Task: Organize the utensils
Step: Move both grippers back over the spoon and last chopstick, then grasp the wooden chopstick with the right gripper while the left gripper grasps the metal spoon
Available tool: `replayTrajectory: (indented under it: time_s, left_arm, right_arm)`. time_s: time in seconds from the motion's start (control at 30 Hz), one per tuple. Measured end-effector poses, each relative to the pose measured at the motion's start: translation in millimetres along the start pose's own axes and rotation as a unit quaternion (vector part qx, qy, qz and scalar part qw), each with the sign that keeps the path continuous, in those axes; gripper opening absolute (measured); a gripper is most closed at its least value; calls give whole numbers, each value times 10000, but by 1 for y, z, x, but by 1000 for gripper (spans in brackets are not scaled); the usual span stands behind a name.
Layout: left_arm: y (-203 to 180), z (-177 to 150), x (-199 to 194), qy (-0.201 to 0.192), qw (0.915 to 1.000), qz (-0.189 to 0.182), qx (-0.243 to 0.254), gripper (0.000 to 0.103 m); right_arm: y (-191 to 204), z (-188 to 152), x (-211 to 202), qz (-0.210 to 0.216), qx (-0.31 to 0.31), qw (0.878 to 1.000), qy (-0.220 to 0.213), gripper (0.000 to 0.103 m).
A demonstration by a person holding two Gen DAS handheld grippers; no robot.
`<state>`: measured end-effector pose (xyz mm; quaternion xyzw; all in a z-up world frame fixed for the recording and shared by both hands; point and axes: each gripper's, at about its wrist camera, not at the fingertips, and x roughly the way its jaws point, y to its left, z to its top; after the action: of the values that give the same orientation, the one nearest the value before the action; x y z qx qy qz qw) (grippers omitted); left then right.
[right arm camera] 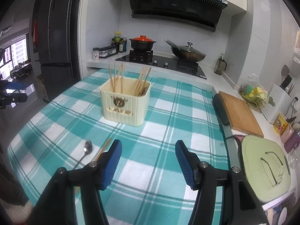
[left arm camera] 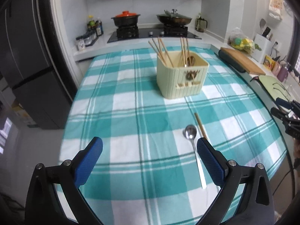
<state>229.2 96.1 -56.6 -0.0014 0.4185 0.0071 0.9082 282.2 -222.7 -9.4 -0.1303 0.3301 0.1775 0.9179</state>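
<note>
A cream ribbed plastic utensil holder (left arm camera: 181, 75) is set near the middle of the teal-and-white checked tablecloth (left arm camera: 120, 112), with wooden chopsticks (left arm camera: 161, 51) standing in it. Nearer the camera, a silver metal spoon (left arm camera: 195, 150) and a single wooden chopstick (left arm camera: 200, 124) are laid side by side on the cloth. The left gripper (left arm camera: 150, 159) is held wide open and empty, just left of the spoon. The right gripper (right arm camera: 148, 161) is also held open, with nothing between its blue pads (right arm camera: 112, 165).
</note>
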Motion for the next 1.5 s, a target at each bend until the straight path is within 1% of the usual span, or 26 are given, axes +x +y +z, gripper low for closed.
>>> replayTrajectory:
  time_s: [0.07, 0.17, 0.23, 0.3, 0.37, 0.43, 0.5, 0.7, 0.83, 0.9, 0.97, 1.0, 1.03, 1.1, 1.17, 1.2, 1.3, 1.33, 1.37, 1.4, 1.43, 1.5]
  left_arm:
    - [-8, -30, 19, 111, 9998, 81, -113, 101]
    - [-22, -59, 39, 254, 9988, 408, -139, 100]
    - [-30, -67, 44, 232, 9984, 495, -115, 100]
    - [-34, -72, 45, 191, 9985, 500, -87, 100]
    - [-38, -73, 47, 174, 9986, 504, -60, 100]
    - [-40, -74, 49, 179, 9986, 500, -43, 100]
    - [-40, -75, 51, 181, 9985, 509, -54, 100]
    - [-40, -77, 58, 245, 9985, 477, -131, 100]
    - [-39, -81, 62, 287, 9981, 527, -119, 100]
    - [-35, -84, 62, 291, 9979, 550, -196, 100]
    - [-28, -86, 62, 307, 9976, 546, -310, 100]
    - [-25, -87, 62, 321, 9973, 549, -367, 100]
    - [-22, -88, 62, 339, 9970, 554, -421, 100]
    - [-17, -91, 61, 360, 9965, 565, -503, 100]
    - [-14, -93, 59, 360, 9962, 584, -541, 100]
    - [-13, -95, 57, 349, 9961, 590, -556, 100]
    - [-12, -97, 55, 336, 9962, 557, -570, 100]
    - [-12, -97, 56, 342, 9963, 541, -566, 100]
    - [-14, -97, 57, 351, 9964, 521, -562, 100]
    - [-15, -96, 59, 372, 9966, 481, -554, 100]
    - [-18, -95, 61, 397, 9968, 428, -541, 100]
    - [-24, -90, 65, 409, 9975, 297, -501, 100]
  right_arm:
    - [9, -33, 6, 14, 157, 9998, 110, 60]
    - [27, -78, 19, 17, 417, 9988, 254, 60]
    - [38, -103, 26, 8, 628, 9973, 372, 60]
    - [46, -123, 28, -12, 816, 9958, 418, 60]
    - [51, -134, 29, 76, 980, 9940, 481, 60]
    - [55, -140, 31, 125, 966, 9937, 555, 60]
    - [59, -142, 32, 43, 918, 9941, 583, 60]
    - [65, -142, 39, 84, 943, 9932, 675, 60]
    - [72, -141, 50, 133, 918, 9923, 824, 60]
    - [76, -133, 59, 194, 967, 9907, 933, 60]
    - [83, -118, 68, 337, 964, 9904, 931, 60]
    - [88, -110, 73, 412, 926, 9907, 909, 58]
    - [94, -101, 79, 482, 892, 9908, 894, 54]
    - [108, -86, 94, 604, 773, 9911, 897, 53]
    - [123, -76, 111, 620, 615, 9916, 955, 46]
    - [129, -74, 120, 590, 521, 9917, 1013, 45]
    - [139, -77, 144, 403, 321, 9904, 1285, 29]
    - [138, -80, 147, 357, 310, 9907, 1275, 26]
    - [137, -81, 144, 278, 317, 9918, 1204, 16]
    - [134, -81, 143, 206, 329, 9919, 1211, 12]
    - [131, -83, 141, 163, 406, 9914, 1235, 9]
    - [119, -88, 135, 22, 579, 9904, 1253, 8]
